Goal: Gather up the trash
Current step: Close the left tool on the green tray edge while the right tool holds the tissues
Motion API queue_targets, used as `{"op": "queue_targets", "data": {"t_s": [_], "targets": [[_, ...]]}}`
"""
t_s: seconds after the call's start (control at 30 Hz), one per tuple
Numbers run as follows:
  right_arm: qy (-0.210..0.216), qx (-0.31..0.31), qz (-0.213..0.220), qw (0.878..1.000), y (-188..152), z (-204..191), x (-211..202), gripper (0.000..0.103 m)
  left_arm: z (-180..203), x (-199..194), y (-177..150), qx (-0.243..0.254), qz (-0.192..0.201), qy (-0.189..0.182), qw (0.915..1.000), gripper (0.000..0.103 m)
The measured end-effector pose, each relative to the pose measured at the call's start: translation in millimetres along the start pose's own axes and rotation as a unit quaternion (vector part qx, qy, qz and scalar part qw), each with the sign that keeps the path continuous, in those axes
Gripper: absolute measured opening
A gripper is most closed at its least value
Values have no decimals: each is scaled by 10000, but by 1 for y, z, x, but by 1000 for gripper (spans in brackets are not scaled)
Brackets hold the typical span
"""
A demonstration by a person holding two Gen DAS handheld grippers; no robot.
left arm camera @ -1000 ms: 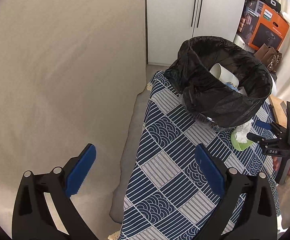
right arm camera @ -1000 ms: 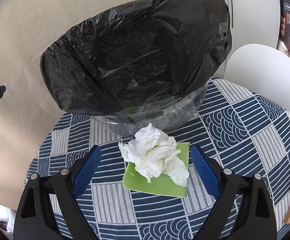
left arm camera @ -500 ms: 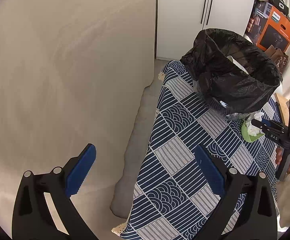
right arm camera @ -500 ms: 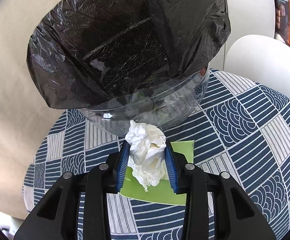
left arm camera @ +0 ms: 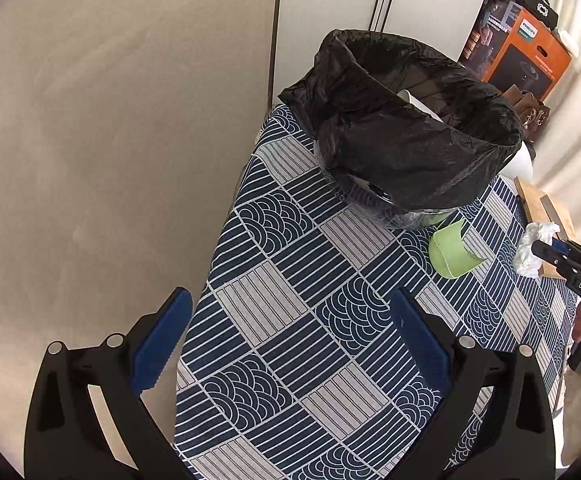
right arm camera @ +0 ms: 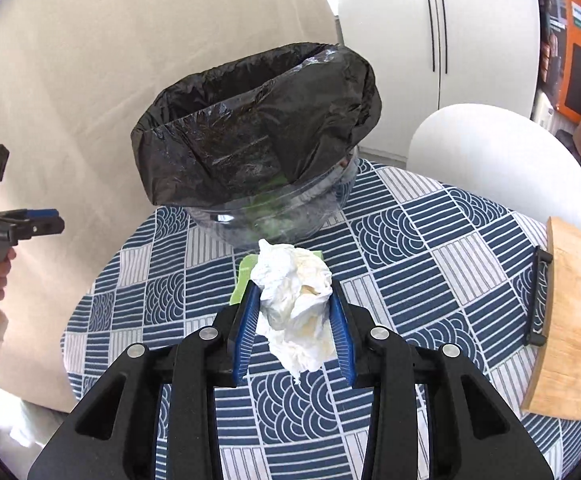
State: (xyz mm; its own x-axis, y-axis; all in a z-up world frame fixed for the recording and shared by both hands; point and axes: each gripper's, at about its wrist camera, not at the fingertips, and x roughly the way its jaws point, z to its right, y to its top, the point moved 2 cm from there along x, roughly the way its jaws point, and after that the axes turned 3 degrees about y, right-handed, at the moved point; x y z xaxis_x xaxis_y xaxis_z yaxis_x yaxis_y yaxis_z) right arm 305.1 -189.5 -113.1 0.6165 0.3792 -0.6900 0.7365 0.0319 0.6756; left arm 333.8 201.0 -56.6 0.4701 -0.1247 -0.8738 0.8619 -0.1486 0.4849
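Right gripper [right arm camera: 294, 320], fingers clamped on a crumpled tissue [right arm camera: 296, 300] held just in front of the lined bin [right arm camera: 258, 128]; left gripper [left arm camera: 286, 344], fingers apart, idle; the loose tissue could slip free or snag the liner's overhang.

Crumpled white tissue [right arm camera: 296, 300] raised above, seemingly clear of, green paper [left arm camera: 452, 254].

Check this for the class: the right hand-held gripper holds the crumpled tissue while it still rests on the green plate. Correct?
Not quite. The right hand-held gripper holds the crumpled tissue, but lifted clear of the green plate; the left wrist view shows the plate bare.
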Motion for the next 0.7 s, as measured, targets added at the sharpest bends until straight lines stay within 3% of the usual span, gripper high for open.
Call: {"op": "queue_targets", "data": {"t_s": [0.43,0.7], "targets": [[-215,4,-40,9998,-20,37,-74,32,74,40,-6,-37,-109,-359,9993,97],[-141,45,-61,9999,-24,50,-91,32,111,66,-10,-42,-206,-313,9993,97]]}}
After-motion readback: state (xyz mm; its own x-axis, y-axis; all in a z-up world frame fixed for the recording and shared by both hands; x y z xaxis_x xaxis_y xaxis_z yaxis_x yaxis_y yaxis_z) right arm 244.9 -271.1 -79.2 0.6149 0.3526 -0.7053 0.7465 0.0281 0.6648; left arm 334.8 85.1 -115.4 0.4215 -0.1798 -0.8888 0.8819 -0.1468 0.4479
